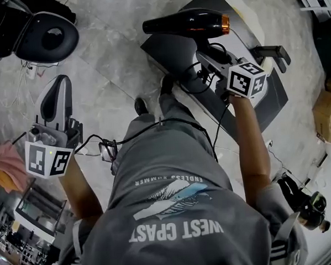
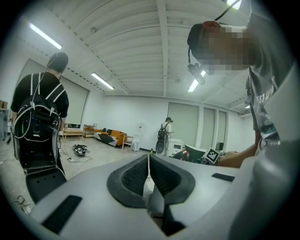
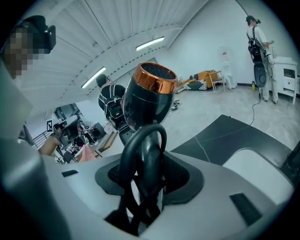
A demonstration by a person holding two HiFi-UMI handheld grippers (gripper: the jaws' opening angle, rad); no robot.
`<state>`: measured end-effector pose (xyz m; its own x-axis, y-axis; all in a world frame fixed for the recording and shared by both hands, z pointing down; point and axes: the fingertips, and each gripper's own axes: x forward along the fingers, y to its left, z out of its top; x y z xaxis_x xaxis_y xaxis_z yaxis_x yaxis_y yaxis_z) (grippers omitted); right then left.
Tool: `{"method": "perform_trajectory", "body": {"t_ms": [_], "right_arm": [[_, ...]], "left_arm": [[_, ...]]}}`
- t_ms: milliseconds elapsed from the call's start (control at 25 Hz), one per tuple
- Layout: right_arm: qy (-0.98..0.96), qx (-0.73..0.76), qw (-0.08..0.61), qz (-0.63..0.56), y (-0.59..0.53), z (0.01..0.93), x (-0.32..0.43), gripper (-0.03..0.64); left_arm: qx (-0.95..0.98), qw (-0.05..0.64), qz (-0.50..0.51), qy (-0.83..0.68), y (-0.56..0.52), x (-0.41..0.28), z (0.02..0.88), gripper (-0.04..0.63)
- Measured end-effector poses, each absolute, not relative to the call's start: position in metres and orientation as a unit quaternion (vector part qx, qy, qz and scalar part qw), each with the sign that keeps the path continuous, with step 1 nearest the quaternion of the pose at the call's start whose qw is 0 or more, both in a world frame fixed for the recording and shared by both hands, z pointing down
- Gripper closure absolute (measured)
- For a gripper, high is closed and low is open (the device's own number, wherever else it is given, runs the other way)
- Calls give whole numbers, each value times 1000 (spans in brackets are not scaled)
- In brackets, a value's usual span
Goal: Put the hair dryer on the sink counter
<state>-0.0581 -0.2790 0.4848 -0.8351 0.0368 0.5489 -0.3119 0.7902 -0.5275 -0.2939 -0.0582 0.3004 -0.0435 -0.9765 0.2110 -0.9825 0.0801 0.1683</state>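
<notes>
A black hair dryer [image 1: 184, 23] with a copper ring at its nozzle is up in the air, lying level in the head view. My right gripper [image 1: 212, 56] is shut on its handle, and the dryer's cord [image 1: 199, 80] hangs in loops below. In the right gripper view the hair dryer [image 3: 147, 101] stands up from the right gripper [image 3: 147, 174], with a loop of cord [image 3: 140, 150] in front of the pads. Below it lies the dark sink counter [image 1: 269, 104] with a pale basin [image 3: 255, 161]. My left gripper [image 1: 61, 87] is held low at the left, shut and holding nothing; its pads [image 2: 140, 171] touch.
A black round seat [image 1: 47, 37] stands on the floor at the far left. A cardboard box [image 1: 328, 115] sits at the right edge and a pink cloth [image 1: 7, 165] at the left. A person in black [image 2: 40, 117] stands near; another person [image 3: 258, 47] is by a white cabinet [image 3: 286, 70].
</notes>
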Motion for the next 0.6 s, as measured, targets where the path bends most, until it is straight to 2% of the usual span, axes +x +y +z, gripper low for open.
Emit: {"method": "perform_trajectory", "body": {"t_ms": [600], "right_arm": [[-867,2,363,341,-290,562,-90,428]], "left_arm": [[658,171,19,-733,-72,-304,333,569]]}}
